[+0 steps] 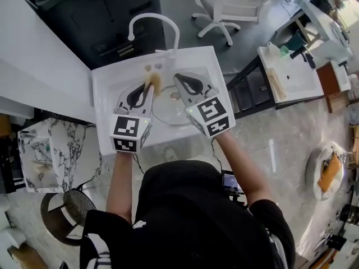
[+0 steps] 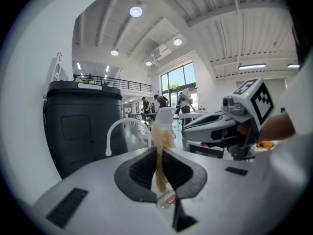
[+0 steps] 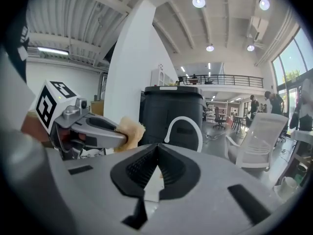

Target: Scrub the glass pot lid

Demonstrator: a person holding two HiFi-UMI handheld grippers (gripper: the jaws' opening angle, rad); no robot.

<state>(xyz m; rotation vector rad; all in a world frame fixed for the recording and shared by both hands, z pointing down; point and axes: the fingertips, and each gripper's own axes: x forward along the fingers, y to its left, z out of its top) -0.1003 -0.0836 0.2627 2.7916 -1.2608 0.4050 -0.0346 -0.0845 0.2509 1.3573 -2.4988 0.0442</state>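
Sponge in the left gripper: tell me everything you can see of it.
The sponge is a thin tan pad that looks fuzzy and fibrous, with a ragged free end. The left gripper is shut on it, pinching it edge-on so the free end sticks out past the jaw tips. It is held over the white sink, in front of the faucet, by the far-left edge of the glass lid. Whether it touches the lid cannot be told.

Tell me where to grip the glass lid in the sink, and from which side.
Probably the knob at its centre, from straight above. The glass lid lies flat in the sink, its thin rim low against the bottom; the knob seems to stand up clear.
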